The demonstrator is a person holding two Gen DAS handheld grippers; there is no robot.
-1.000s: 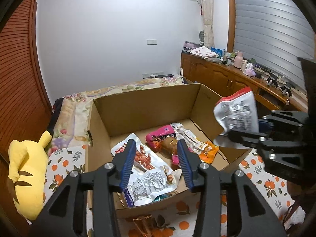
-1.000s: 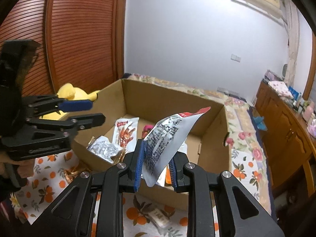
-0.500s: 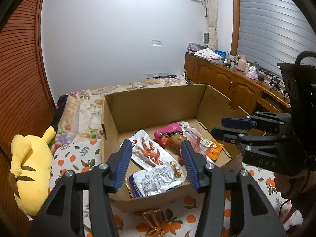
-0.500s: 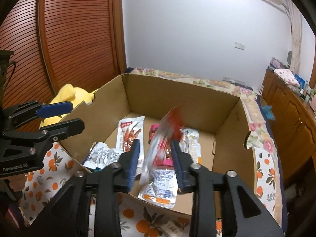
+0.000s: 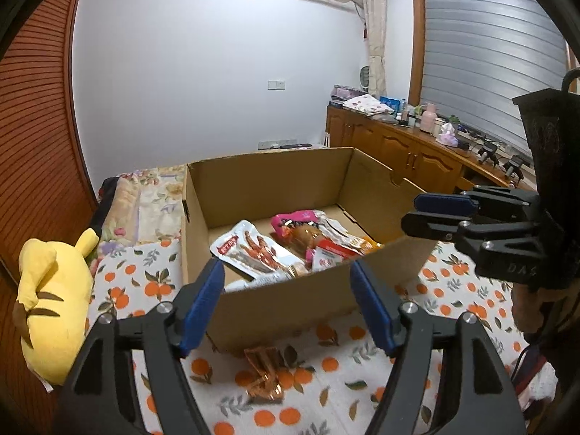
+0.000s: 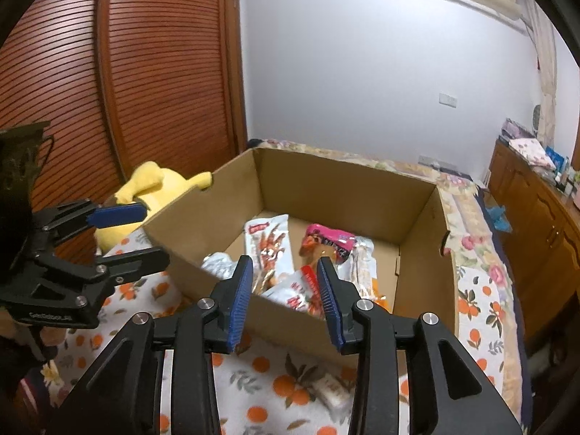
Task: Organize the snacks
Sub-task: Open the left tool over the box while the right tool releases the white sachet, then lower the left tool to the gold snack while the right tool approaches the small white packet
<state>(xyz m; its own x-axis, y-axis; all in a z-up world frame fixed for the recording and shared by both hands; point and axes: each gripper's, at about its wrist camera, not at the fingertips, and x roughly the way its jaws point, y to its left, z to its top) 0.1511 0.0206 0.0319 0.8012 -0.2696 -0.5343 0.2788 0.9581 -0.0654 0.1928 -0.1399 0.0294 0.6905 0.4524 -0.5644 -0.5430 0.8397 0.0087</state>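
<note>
An open cardboard box point(image 5: 275, 301) point(image 6: 203, 224) stands on an orange-print bedspread and holds several snack packets: a white one with red chicken feet point(image 5: 253, 250) point(image 6: 268, 243), a pink one point(image 5: 293, 217) point(image 6: 326, 239), a white and red one point(image 6: 297, 290). My left gripper point(image 5: 286, 304) is open and empty before the box's near wall. My right gripper point(image 6: 284, 301) is open and empty over the box's near edge; it also shows in the left wrist view point(image 5: 431, 214). A copper-coloured wrapper point(image 5: 262, 369) lies outside the box. A pale packet point(image 6: 331, 389) lies outside too.
A yellow plush toy point(image 5: 50, 301) point(image 6: 156, 185) lies left of the box. A wooden cabinet point(image 5: 417, 152) with clutter on top runs along the right wall. A brown slatted wardrobe point(image 6: 145, 83) stands at the left.
My right gripper opened and let go of the white and red packet, which dropped into the box. Both grippers pulled back from the box and the left jaws spread wider.
</note>
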